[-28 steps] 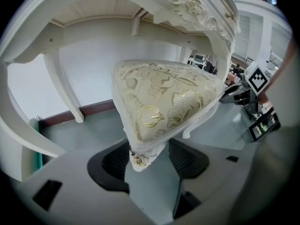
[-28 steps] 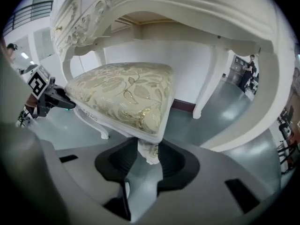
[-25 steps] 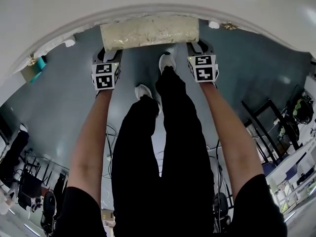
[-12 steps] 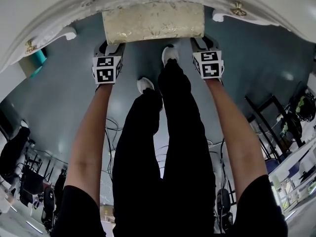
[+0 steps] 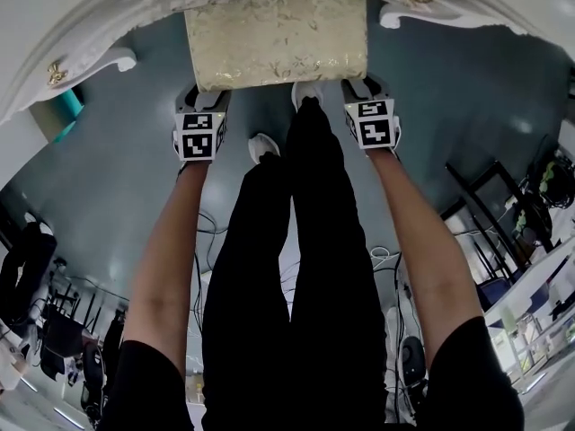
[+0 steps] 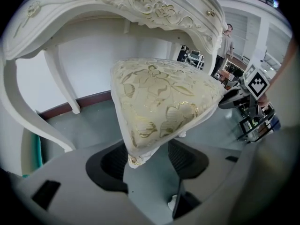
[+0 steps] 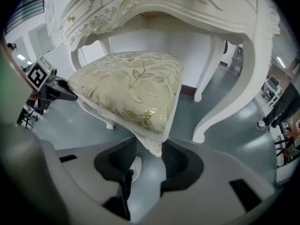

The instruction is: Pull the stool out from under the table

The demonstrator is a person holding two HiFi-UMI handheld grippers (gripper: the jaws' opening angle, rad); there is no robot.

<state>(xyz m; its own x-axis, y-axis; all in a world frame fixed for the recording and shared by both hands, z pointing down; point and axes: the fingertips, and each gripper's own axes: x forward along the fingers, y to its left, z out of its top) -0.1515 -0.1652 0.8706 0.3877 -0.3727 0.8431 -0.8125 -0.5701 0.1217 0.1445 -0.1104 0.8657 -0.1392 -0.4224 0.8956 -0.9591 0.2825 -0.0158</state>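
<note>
glossy grey-blue floor (image 5: 117,196) — white wall (image 6: 93,55) behind, dark skirting (image 6: 96,99) along its foot.

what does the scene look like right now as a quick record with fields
stool: stool with a gold-patterned cushion and white legs, far edge at the table's rim
table: ornate white table
left gripper: left gripper closed on the stool's near left corner
right gripper: right gripper on the near right corner, which sits between its jaws; jaws have just been opening slightly
person: standing at the stool, black trousers, white shoes
floor: grey-blue floor
</note>
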